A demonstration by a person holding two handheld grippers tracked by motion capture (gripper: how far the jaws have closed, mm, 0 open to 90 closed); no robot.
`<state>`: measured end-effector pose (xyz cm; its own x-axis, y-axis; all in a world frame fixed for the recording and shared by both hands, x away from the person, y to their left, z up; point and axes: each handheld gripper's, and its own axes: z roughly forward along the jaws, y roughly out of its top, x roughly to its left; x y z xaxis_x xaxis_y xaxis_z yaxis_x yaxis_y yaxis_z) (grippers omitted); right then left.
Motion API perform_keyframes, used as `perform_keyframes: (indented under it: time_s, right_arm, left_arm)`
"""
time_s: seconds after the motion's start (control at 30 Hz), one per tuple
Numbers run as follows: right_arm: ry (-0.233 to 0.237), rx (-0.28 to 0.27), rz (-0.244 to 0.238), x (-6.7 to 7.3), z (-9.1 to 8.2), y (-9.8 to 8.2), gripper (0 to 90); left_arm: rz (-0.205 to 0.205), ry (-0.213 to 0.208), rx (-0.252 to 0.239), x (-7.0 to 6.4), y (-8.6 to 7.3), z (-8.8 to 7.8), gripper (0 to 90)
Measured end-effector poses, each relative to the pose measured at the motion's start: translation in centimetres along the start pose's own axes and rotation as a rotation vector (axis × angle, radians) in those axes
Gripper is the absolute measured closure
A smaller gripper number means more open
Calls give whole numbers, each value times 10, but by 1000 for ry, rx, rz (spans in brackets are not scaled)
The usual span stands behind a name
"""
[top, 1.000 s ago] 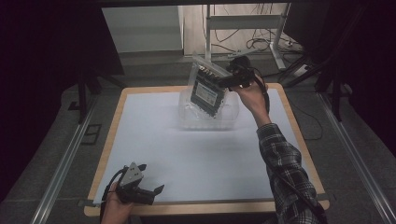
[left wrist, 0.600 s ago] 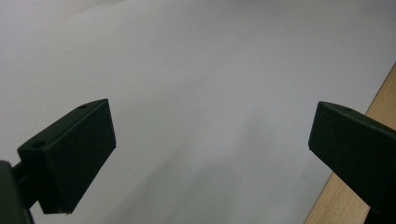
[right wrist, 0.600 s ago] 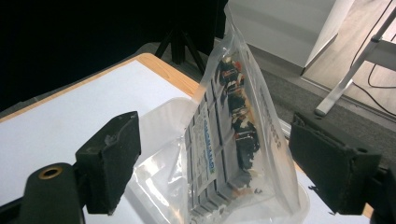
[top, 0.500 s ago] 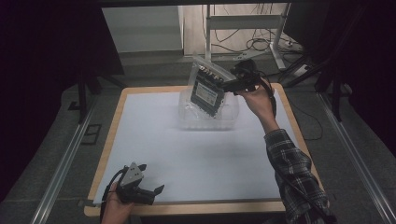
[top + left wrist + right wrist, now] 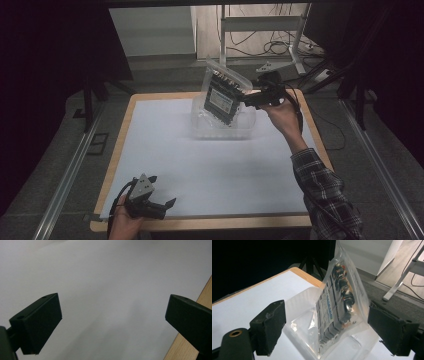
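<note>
A clear plastic bag (image 5: 223, 96) with a dark labelled pack of small parts inside stands tilted in a clear plastic tub (image 5: 220, 131) at the far middle of the table. My right gripper (image 5: 248, 96) is at the bag's upper right edge. In the right gripper view the bag (image 5: 337, 305) rises between the wide-apart jaws of my right gripper (image 5: 327, 315), which is open, and the tub (image 5: 348, 347) lies below it. My left gripper (image 5: 162, 191) rests open near the table's front left corner. In its own view my left gripper (image 5: 112, 312) has only white surface between its jaws.
The white sheet (image 5: 200, 165) covers the wooden table (image 5: 125, 125). Dark floor and metal rails (image 5: 70, 170) run along both sides. A metal stand (image 5: 295, 45) and cables lie on the floor beyond the far edge.
The right hand has shifted slightly down and toward the near side beside the bag. The bag stays leaning in the tub. The left gripper has not moved.
</note>
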<state>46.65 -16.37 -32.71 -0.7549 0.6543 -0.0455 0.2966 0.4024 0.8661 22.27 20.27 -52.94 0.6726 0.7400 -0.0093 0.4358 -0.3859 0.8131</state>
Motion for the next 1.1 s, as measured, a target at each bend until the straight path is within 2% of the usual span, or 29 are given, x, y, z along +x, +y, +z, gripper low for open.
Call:
perform_keyframes:
  time_s: [0.4,0.6,0.83,1.1]
  right_arm:
    - [23,3,-1,9,-10,-18,135]
    - [43,1,39,12,-15,-30,107]
    - [56,21,35,15,-19,-42,65]
    - [49,32,16,19,-26,-53,30]
  left_arm:
    - [5,3,6,0,0,0,3]
    - [6,5,7,-1,0,0,3]
    - [7,7,10,-1,0,0,3]
    - [7,6,9,-1,0,1,3]
